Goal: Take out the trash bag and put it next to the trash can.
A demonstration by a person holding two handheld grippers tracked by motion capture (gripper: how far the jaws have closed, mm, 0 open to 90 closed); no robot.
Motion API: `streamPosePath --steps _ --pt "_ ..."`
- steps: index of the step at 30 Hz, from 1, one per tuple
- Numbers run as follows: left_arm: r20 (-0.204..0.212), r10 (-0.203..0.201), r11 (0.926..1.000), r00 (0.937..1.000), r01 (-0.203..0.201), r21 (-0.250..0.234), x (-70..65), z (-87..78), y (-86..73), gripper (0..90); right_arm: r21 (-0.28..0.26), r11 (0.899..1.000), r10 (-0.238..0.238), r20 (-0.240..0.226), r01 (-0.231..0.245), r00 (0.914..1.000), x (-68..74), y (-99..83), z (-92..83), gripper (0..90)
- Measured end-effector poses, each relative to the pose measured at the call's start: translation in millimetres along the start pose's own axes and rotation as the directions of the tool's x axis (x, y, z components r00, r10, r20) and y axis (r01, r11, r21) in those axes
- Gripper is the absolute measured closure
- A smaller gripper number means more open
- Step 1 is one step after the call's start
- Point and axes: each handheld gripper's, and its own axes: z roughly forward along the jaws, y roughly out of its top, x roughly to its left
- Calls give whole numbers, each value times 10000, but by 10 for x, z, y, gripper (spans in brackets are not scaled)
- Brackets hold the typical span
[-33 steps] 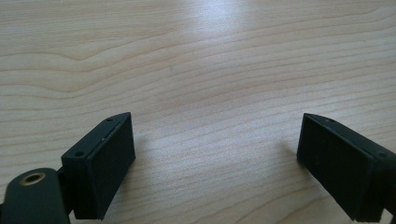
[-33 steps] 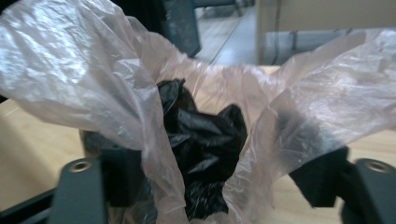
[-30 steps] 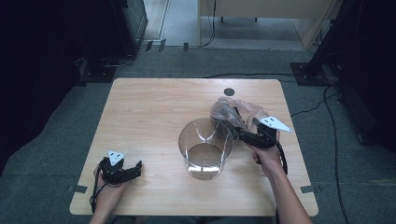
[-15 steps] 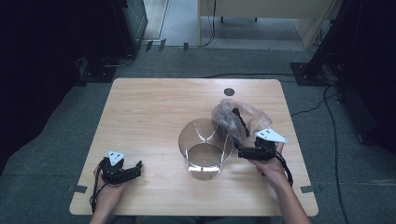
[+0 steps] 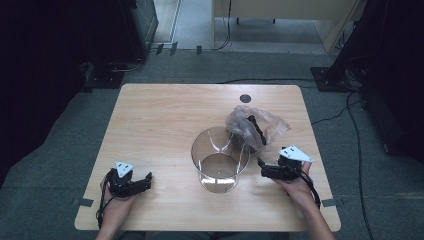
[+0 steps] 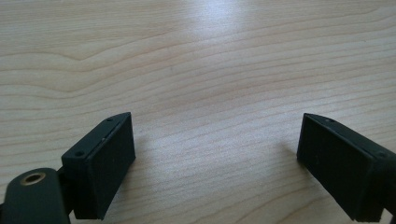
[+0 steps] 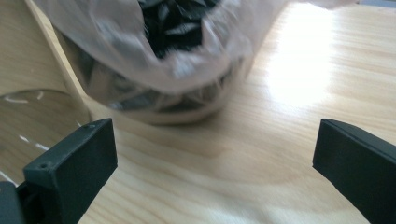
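Quick count from us: one wooden tabletop (image 5: pixel 165 120), one clear glass bowl (image 5: pixel 220 159), one crinkly plastic bag (image 5: pixel 256 127) with dark stuff inside, and two grippers. That's the whole lineup, plus one small dark round spot (image 5: pixel 245 98) near the far edge of the tabletop.

The bowl sits roughly mid-tabletop, a bit toward our side. The bag is right behind it on the right, touching or nearly touching the bowl's rim; we can't tell which from the high view.

Our right gripper (image 5: pixel 264 170) is just beside the bowl on its right, near the bag but not on it. Its jaws have just been opening and now stand wide apart with nothing between them. In the right gripper view the bag (image 7: pixel 177 51) is ahead of the jaws and the bowl's wall (image 7: pixel 32 121) curves in at the left.

Our left gripper (image 5: pixel 142 181) sits near the front left corner, well apart from the bowl, jaws spread over bare wood (image 6: pixel 210 93), gripping nothing.
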Motion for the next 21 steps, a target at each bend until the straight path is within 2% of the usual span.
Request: streamPosePath --steps 6,9,17,21 --pt "2 0 10000 10000 0 2 0 0 0 110 206 9998 74 300 -81 9995 -95 -106 -81 0" --pt "-1 2 10000 10000 -2 0 0 0 0 110 365 9983 436 412 -451 9982 -148 -163 -125 0" --pt "0 0 10000 10000 0 0 0 0 0 110 639 9964 504 817 -557 9954 -250 -288 -234 0" --pt "2 1 10000 10000 -1 3 0 0 0 110 723 9941 730 1001 -804 9923 -329 -360 -318 0"
